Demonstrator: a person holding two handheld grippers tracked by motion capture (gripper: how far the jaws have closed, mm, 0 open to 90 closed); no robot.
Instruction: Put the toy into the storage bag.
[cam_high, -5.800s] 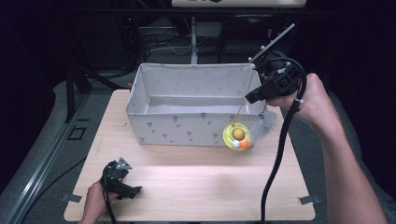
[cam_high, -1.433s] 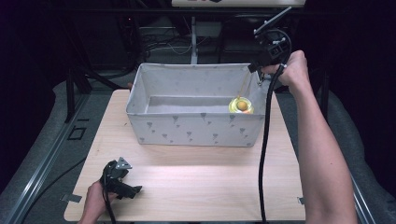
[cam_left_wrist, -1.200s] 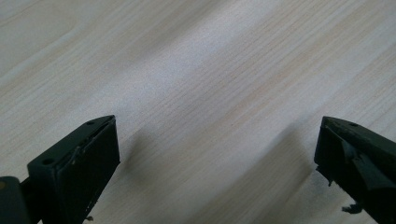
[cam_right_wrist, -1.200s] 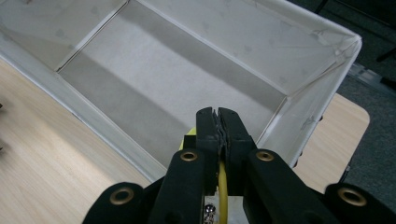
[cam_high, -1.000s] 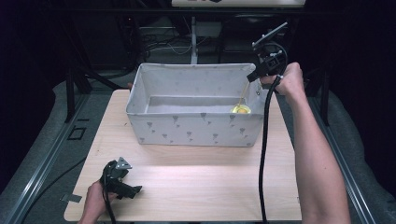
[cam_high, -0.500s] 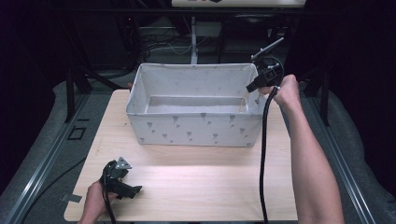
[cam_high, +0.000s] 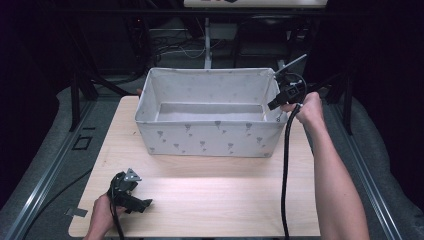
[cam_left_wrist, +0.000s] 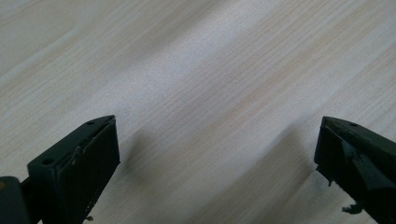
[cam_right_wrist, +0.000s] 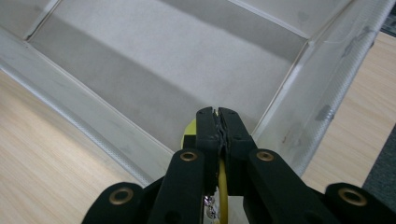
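The right gripper (cam_right_wrist: 219, 114), jaws pressed together on a yellow round toy (cam_right_wrist: 223, 184), holds it inside the white fabric bin (cam_high: 210, 137); release remains. The left gripper (cam_high: 131, 196) rests gaping on the wooden table (cam_high: 225, 200).

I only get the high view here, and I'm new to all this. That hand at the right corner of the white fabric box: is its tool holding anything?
Observer: Yes. In the right gripper view, the right gripper has its jaws shut on a thin yellow thing, clamped between them.
Operator: Is it over the box or outside it?
Observer: Over the inside. The jaw tips point down into a corner of the fabric box, above its grey floor.
Operator: And the tool lying at the lower left, is it gripping something?
Observer: No. The left gripper view shows the left gripper with jaws wide apart and only the bare wooden table between them.
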